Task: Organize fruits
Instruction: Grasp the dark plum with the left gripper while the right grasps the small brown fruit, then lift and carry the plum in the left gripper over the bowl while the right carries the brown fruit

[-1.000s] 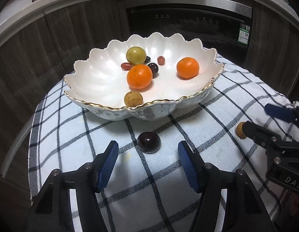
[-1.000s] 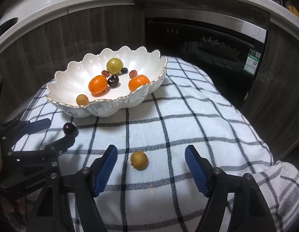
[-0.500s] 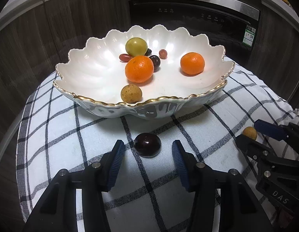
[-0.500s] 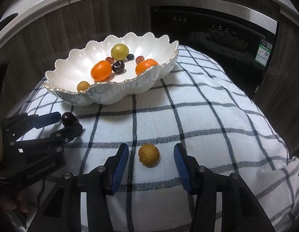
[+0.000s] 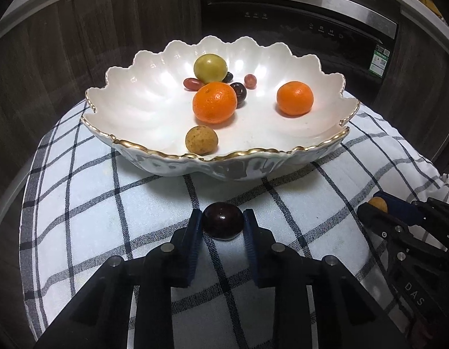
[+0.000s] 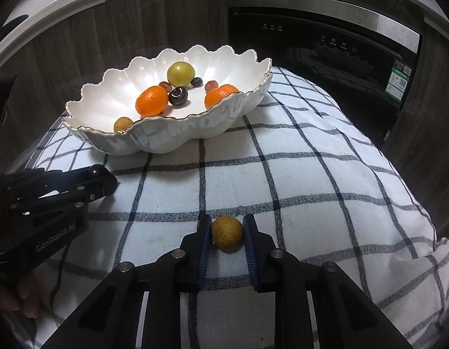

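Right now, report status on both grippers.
Left gripper shut on dark red round fruit. Right gripper shut on tan round fruit. Path to white scalloped bowl clear.

Left tool point(image 5: 223, 223) closed on a dark cherry point(image 5: 223, 224) in front of the fruit bowl point(image 5: 154, 116).

Its jaws have just been closing and both blue pads now press the cherry's sides on the checked cloth point(image 5: 108, 218) covering the surface. The scalloped white bowl holds two oranges point(image 5: 215, 102), a yellow-green fruit point(image 5: 210, 68), a tan longan point(image 5: 201, 139) and small dark and red fruits. At right, the right tool point(image 5: 379, 207) pinches another tan longan.
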A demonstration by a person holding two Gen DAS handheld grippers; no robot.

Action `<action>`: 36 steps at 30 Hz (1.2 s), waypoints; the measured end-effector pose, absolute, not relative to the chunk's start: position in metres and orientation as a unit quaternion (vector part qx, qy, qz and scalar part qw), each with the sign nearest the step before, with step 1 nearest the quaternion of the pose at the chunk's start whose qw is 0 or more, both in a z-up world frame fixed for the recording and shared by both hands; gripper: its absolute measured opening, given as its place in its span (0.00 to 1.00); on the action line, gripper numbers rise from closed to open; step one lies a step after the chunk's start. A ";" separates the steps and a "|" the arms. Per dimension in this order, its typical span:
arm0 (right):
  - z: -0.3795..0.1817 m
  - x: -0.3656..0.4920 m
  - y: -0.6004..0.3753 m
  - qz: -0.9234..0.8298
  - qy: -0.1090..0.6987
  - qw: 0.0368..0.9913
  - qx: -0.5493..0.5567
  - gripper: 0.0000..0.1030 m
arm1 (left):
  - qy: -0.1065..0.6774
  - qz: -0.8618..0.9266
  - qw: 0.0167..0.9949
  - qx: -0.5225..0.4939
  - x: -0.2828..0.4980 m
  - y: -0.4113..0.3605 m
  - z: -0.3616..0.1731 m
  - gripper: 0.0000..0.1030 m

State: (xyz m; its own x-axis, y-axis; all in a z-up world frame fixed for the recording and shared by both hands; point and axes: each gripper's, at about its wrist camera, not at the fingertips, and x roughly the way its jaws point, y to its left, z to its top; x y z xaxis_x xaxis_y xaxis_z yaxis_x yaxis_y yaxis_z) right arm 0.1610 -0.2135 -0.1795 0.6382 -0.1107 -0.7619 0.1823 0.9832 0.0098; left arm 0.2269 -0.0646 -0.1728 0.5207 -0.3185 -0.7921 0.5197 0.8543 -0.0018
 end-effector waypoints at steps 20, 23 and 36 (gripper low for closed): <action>-0.166 0.159 -0.221 -0.068 0.414 0.906 0.055 0.23 | 0.418 -0.220 0.873 0.121 0.209 -0.062 -0.149 0.27; -0.161 0.158 -0.219 -0.060 0.414 0.907 0.049 0.23 | 0.418 -0.213 0.875 0.121 0.204 -0.061 -0.145 0.27; -0.142 0.157 -0.218 -0.044 0.406 0.912 0.039 0.23 | 0.418 -0.175 0.884 0.111 0.191 -0.055 -0.125 0.27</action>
State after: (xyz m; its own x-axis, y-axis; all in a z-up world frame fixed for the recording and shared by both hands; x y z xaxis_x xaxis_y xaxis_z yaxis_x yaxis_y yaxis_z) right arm 0.1567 -0.2183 -0.1423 0.6666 -0.0476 -0.7439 0.1116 0.9931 0.0365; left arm 0.1910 -0.0553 -0.1254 0.5891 -0.2179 -0.7782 0.4028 0.9140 0.0490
